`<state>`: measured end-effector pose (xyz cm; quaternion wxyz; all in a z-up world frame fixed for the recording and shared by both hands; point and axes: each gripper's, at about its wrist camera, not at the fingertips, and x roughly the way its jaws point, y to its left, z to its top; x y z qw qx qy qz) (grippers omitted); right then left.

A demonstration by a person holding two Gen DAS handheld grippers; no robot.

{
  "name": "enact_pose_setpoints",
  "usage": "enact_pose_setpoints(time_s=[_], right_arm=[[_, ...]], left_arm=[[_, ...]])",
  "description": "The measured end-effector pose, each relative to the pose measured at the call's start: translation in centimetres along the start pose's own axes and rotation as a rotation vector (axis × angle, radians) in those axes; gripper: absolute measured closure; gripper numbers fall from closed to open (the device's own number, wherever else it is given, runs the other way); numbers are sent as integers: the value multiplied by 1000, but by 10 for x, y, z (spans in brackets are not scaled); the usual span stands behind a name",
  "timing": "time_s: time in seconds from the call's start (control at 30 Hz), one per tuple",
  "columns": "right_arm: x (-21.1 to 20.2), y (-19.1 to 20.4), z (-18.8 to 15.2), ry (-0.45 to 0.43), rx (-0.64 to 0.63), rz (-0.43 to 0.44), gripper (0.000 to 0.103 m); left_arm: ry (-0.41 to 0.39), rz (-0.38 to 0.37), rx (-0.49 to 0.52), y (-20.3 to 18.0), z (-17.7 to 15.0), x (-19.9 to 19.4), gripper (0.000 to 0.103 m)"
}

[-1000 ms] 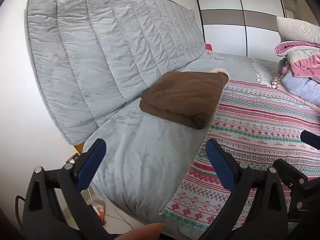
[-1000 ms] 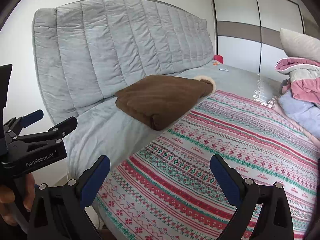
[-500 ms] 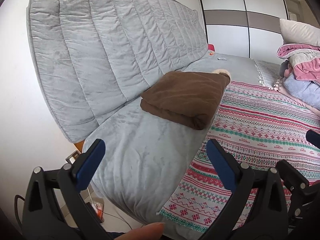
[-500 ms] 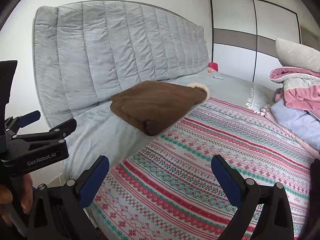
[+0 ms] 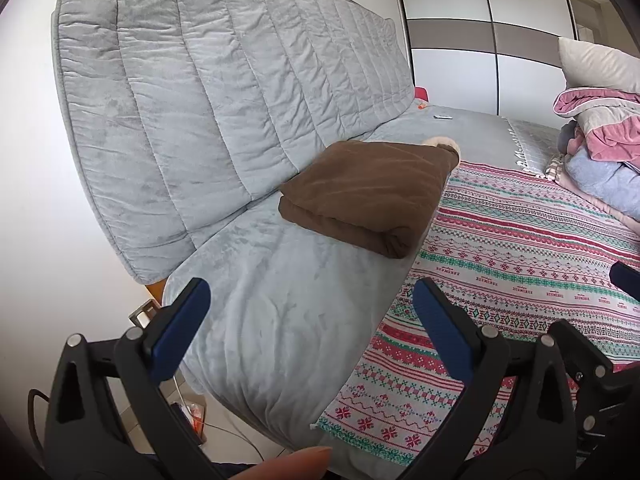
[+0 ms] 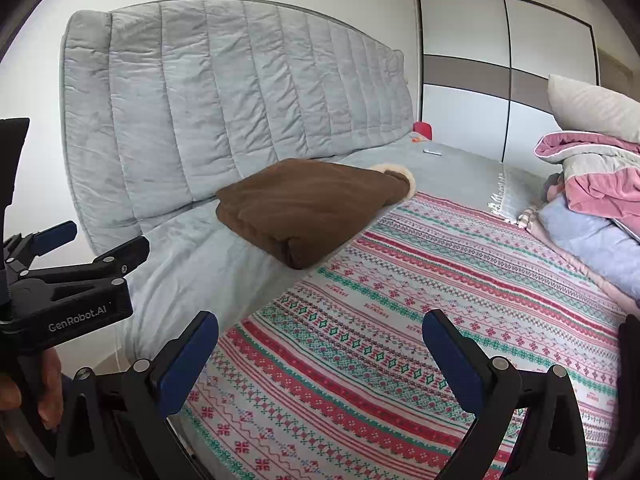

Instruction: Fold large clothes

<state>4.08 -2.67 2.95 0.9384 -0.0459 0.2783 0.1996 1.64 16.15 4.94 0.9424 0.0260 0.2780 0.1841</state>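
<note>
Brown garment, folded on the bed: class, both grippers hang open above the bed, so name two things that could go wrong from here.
1. The brown garment lies partly over the patterned blanket; an open right gripper reaching in could pinch both layers.
2. The pile of clothes is heaped loosely at the far side; pulling one piece may drag the others along.

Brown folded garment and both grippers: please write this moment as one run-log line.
left gripper: open, empty | right gripper: open, empty | brown garment: folded, on grey cover | patterned blanket: spread flat | unfolded pile: far right
</note>
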Motion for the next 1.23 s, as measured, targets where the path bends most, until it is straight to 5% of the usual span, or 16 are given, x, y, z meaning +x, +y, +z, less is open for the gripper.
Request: enact_pose_setpoints(time_s=[1.23], right_arm=[[5, 0, -2, 8, 16, -4, 0]], left_arm=[[3, -22, 9, -4, -1, -1, 2]])
